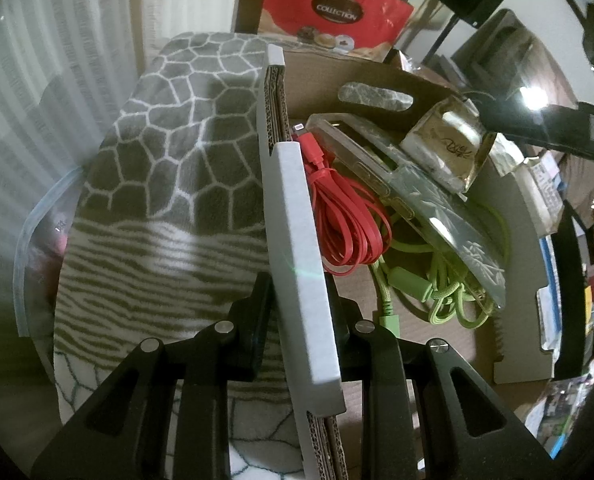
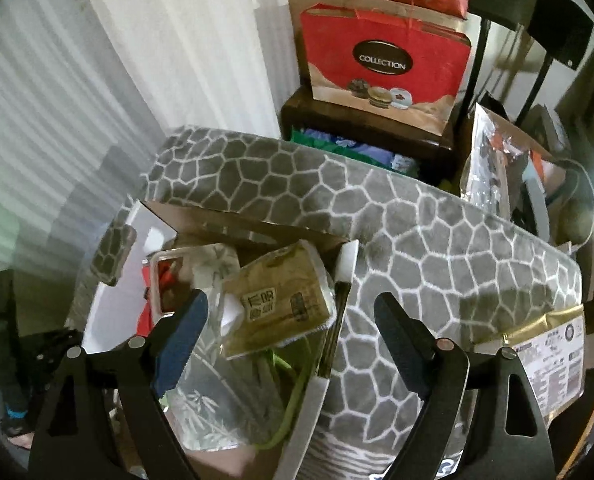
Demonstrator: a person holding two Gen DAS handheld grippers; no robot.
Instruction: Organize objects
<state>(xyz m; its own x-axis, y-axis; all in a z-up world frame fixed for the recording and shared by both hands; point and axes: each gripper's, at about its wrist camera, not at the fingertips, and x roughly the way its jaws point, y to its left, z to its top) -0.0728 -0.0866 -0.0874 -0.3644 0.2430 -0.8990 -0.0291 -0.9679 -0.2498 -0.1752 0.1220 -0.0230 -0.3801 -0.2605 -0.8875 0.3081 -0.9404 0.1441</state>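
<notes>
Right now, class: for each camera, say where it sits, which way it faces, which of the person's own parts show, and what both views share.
Left wrist: on the left claw, angled down at the cardboard box wall it clamps; red cable inside.
Right wrist: on the right claw, angled down over the box's far side; jaws opening around nothing, above the gold packet.
Shared: box, gold packet, patterned blanket, red bag.

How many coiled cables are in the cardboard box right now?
2. The red flat cable lies against the box wall pinched by the left gripper; the green braided cable lies beside it, partly under the clear phone case. More may be hidden underneath.
</notes>
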